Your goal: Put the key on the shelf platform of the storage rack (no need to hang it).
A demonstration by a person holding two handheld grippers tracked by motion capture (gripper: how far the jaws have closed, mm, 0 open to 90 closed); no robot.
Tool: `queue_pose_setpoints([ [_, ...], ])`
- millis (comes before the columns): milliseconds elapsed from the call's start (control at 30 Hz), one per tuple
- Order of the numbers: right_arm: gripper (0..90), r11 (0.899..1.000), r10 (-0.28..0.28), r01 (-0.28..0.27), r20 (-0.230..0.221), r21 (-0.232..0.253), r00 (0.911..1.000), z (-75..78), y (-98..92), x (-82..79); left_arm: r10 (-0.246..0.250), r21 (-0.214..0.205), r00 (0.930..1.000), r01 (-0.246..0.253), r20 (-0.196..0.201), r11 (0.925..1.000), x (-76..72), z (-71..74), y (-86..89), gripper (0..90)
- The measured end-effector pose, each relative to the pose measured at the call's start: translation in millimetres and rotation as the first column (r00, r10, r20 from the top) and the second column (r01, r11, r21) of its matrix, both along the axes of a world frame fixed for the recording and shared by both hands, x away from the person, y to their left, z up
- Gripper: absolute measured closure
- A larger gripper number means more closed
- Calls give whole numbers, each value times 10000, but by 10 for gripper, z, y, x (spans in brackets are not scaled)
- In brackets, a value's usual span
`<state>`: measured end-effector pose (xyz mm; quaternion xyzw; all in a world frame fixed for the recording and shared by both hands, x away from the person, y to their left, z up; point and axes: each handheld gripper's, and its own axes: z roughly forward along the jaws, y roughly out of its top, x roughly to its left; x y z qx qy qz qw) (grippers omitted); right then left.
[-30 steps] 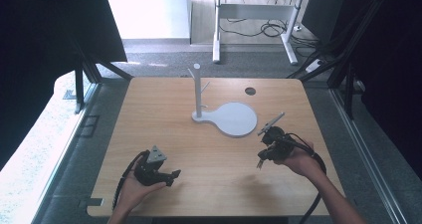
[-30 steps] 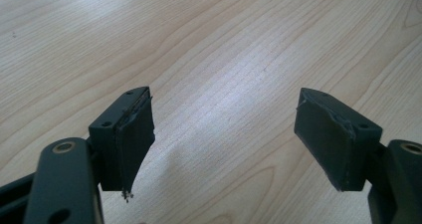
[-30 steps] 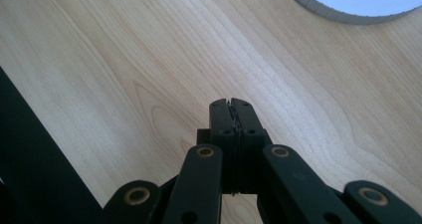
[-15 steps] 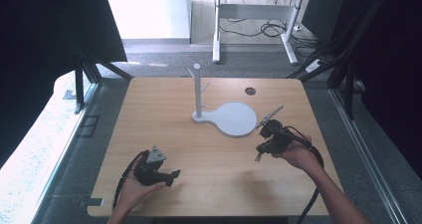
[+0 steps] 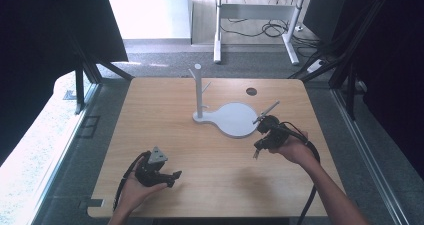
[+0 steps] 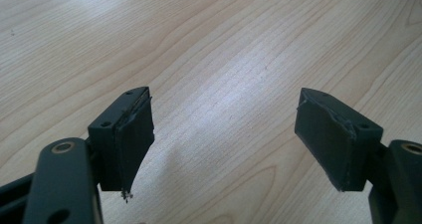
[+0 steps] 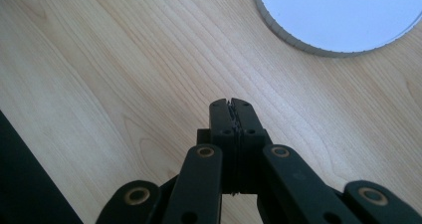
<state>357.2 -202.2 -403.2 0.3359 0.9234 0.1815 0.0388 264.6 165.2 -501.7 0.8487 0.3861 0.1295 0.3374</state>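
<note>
A white stand has a round flat base [image 5: 235, 120] and an upright post [image 5: 198, 92] with short pegs, and stands at the middle of the wooden table [image 5: 165, 115]. My right gripper [image 5: 262, 131] hovers at the base's right rim, held in a hand. Its jaws [image 7: 232, 106] are pressed together with nothing between them, and the base's edge [image 7: 343, 20] lies just ahead. My left gripper [image 5: 174, 175] rests low near the table's front left, pointing right. In its own view the gripper [image 6: 224, 117] is open over bare wood.
A small dark round hole [image 5: 251, 91] sits in the tabletop behind the stand. The table's edge shows as a dark strip [image 7: 30, 179] in the right gripper view. Cables [image 5: 306, 205] trail from both grippers toward the front. Dark frame legs flank the table.
The right hand has drifted a little farther from the front edge, closer to the white base's rim. The left hand has stayed put.
</note>
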Motion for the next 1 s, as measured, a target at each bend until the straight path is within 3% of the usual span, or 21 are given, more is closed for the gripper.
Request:
queue_pose_setpoints([
  [333, 898, 10000, -14, 14, 81, -48, 10000, -5, 64, 77, 3, -6, 10000, -3, 4, 10000, 0, 2, 5, 235],
  [667, 898, 9998, 75, -78, -157, -190, 9998, -33, 149, 149, -28, 7, 10000, 28, -43, 10000, -1, -4, -4, 234],
  [1000, 898, 9995, -237, 231, -338, -192, 9991, -72, 144, 304, -47, 19, 10000, 48, -52, 10000, 3, -10, -5, 234],
])
